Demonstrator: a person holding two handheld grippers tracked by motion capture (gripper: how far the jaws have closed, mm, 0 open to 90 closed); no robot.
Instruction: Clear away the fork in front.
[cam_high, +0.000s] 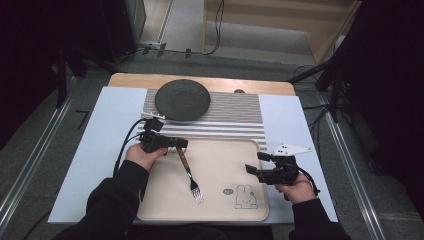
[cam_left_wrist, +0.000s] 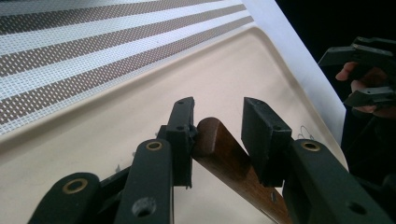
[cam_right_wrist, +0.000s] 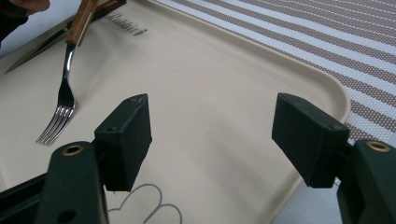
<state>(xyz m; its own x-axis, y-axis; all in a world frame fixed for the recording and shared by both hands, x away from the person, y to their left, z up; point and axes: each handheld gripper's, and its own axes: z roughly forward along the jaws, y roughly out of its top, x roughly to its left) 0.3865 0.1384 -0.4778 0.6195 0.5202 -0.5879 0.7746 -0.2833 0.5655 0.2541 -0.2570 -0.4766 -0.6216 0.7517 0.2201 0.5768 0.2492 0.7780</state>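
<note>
Left gripper view: left tongs (cam_left_wrist: 217, 135) partly parted, fork (cam_high: 189, 174) handle end between the jaws, touching one; tines on beige tray (cam_high: 220, 160). Right tongs (cam_right_wrist: 224, 140) wide, empty, above the tray, apart from the fork.

A wooden table (cam_high: 200, 80) carries a white sheet (cam_high: 95, 150). On the sheet lies a striped mat (cam_high: 235, 117). A beige tray (cam_high: 220, 165) sits just in front of the mat.

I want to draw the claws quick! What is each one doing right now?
Left gripper: open, fingers either side of the fork's wooden handle, not clamped on it.
Right gripper: open wide, holding nothing, over the tray.
</note>
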